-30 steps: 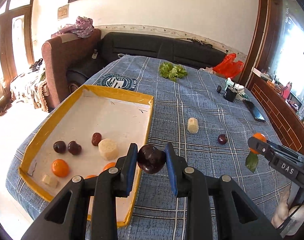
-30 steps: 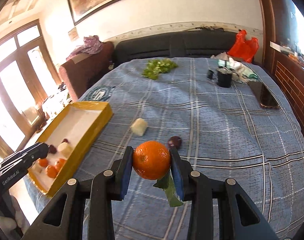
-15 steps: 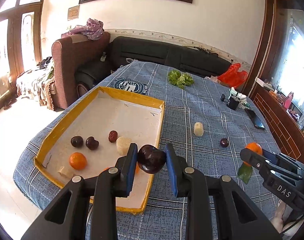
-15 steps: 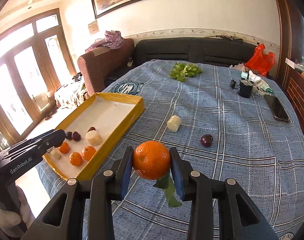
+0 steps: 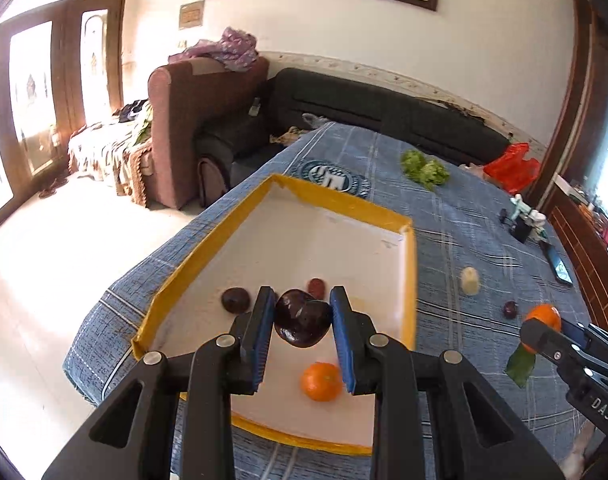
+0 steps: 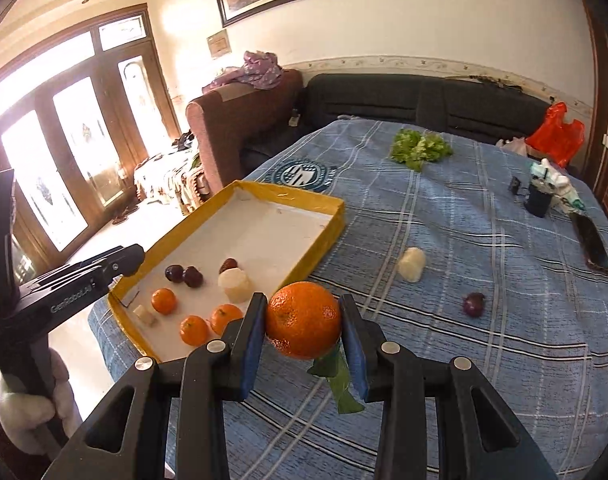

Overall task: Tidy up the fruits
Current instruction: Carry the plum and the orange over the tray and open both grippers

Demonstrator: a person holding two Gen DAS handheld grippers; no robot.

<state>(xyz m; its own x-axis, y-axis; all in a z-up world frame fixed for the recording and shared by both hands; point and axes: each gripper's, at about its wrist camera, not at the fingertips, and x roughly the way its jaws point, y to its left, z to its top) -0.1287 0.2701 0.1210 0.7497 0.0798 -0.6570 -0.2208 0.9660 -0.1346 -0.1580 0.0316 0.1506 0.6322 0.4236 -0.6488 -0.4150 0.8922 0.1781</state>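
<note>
My left gripper (image 5: 302,330) is shut on a dark purple plum (image 5: 301,317) and hangs over the near part of the yellow-rimmed white tray (image 5: 411,272). In the tray lie another plum (image 5: 235,300), a small red fruit (image 5: 315,287) and an orange (image 5: 321,381). My right gripper (image 6: 302,330) is shut on a leafy orange (image 6: 302,319), held above the blue cloth just right of the tray (image 6: 322,242). In the right wrist view the tray holds three oranges (image 6: 193,330), two plums (image 6: 183,275) and pale chunks (image 6: 233,283). A pale chunk (image 6: 412,265) and a small plum (image 6: 473,305) lie loose on the cloth.
Green lettuce (image 6: 420,147) lies far back on the table. A dark cup (image 6: 538,201), a phone (image 6: 591,242) and a red bag (image 6: 556,132) are at the far right. A brown armchair (image 5: 199,128) and a black sofa (image 5: 384,116) stand behind the table.
Both grippers have moved left, each keeping its fruit. The left one went from the tray's right rim to over the tray. The right one came closer to the tray.
</note>
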